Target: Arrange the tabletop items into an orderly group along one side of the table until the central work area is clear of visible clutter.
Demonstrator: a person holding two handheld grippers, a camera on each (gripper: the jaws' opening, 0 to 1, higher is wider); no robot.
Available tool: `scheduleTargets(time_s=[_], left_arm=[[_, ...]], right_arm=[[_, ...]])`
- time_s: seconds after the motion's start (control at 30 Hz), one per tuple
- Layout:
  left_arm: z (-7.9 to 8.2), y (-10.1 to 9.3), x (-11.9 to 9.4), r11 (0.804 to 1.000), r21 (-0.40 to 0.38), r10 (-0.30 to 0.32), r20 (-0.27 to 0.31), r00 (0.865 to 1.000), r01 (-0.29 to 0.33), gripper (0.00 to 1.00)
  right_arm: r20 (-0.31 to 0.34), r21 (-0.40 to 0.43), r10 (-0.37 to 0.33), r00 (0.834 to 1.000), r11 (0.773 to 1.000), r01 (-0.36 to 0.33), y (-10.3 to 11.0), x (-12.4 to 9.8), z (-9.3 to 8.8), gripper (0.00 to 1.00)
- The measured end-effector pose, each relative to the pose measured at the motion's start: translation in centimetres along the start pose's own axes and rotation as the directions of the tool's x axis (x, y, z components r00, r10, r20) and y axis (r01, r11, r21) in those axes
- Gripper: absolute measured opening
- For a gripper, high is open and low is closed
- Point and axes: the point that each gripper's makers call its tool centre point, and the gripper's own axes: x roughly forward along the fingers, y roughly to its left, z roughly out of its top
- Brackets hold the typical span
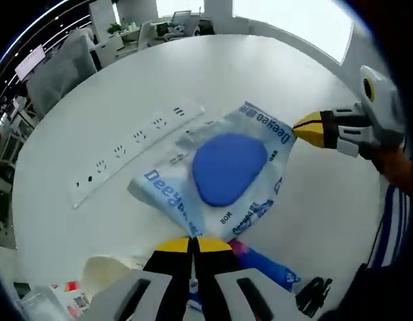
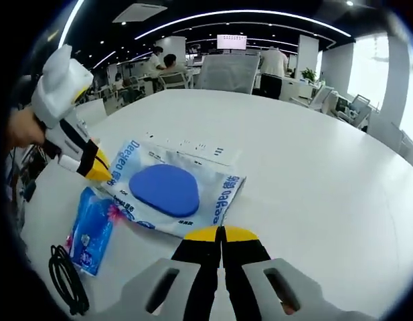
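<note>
Left gripper view: my left gripper (image 1: 194, 242) clenched on near edge of the clear Deeyeo bag (image 1: 219, 174) with blue pad inside, bag on white table (image 1: 273, 73) beside the power strip (image 1: 136, 144). Right gripper view: my right gripper (image 2: 219, 233) jaws closed on the bag's opposite edge. Small blue packet (image 2: 92, 231) and black cable (image 2: 65, 281) lie near the bag's left

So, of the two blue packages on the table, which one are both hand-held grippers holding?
The large clear Deegeo bag with the blue oval pad inside, pinched at opposite edges by both. The small blue packet lies untouched beside the black cable.
</note>
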Motion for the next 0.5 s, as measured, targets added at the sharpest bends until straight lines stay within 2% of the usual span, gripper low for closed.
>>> scheduleTargets(time_s=[0.17,0.5], left_arm=[[-0.2,-0.5,-0.1,0.999,0.051,0.015,-0.009,1.0,-0.014,0.0],[-1.3,-1.9,-0.3,0.995,0.1,0.023,-0.039,0.999,-0.019,0.0]], right_arm=[[-0.012,-0.014,0.016,1.0,1.0,-0.016,0.5,0.0,-0.5,0.0],[-0.021,-0.013,0.031,0.999,0.999,-0.031,1.0,-0.4,-1.8,0.0]])
